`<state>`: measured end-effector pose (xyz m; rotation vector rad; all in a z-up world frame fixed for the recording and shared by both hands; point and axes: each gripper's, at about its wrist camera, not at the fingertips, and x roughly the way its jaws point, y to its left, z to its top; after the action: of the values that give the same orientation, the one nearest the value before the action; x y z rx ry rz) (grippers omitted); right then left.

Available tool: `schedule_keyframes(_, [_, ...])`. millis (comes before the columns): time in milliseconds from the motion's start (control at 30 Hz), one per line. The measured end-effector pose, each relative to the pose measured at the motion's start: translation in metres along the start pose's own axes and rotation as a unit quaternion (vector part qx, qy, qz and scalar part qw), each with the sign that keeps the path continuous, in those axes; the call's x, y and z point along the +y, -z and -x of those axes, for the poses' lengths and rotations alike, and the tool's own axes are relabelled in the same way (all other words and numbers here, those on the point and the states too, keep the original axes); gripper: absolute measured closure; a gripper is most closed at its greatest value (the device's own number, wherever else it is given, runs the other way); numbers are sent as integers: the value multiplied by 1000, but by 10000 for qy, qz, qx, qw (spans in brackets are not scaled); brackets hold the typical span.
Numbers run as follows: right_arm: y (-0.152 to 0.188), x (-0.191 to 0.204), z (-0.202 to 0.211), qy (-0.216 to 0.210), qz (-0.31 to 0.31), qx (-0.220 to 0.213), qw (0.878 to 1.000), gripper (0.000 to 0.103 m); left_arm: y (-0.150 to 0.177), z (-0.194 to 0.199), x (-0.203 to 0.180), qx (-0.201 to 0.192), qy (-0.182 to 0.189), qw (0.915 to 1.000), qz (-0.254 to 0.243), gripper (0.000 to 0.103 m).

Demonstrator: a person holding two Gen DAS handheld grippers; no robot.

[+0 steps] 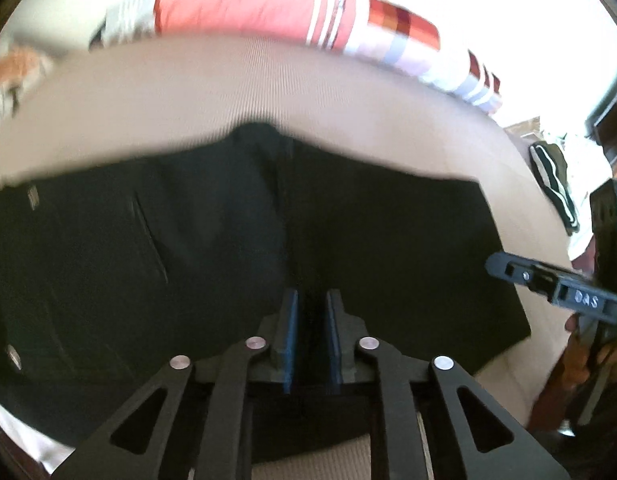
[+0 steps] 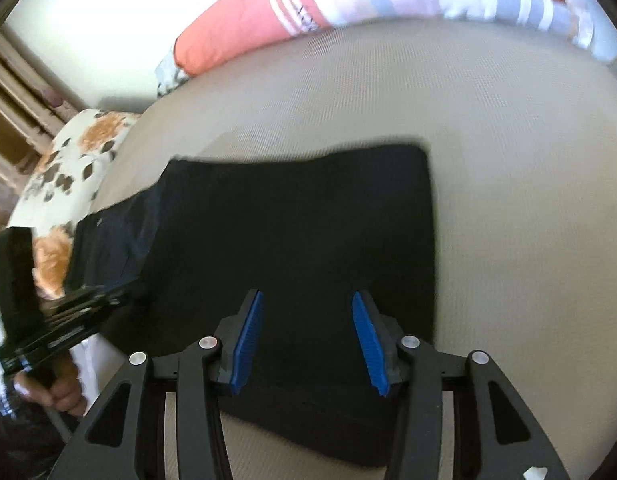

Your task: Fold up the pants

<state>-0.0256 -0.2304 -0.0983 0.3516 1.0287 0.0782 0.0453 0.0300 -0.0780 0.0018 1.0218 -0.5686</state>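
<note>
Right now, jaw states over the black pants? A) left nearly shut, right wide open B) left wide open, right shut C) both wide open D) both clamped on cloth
A: the left gripper shows only a narrow gap between its blue pads, while the right gripper stands wide apart above the black pants, holding nothing.

My left gripper [image 1: 312, 300]: black linkage arms, four silver rivets, blue ribbed pads. My right gripper [image 2: 307, 300]: same build; at the right edge of the left view its side shows white lettering. Bare-skinned hand [image 2: 56, 390], lower left.
</note>
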Motion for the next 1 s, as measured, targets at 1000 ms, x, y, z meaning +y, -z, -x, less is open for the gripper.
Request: schedule_keyframes(1000, [-58, -13, -25, 573, 39, -301, 9979, 63, -37, -46, -6, 147, 110, 9994, -285, 83])
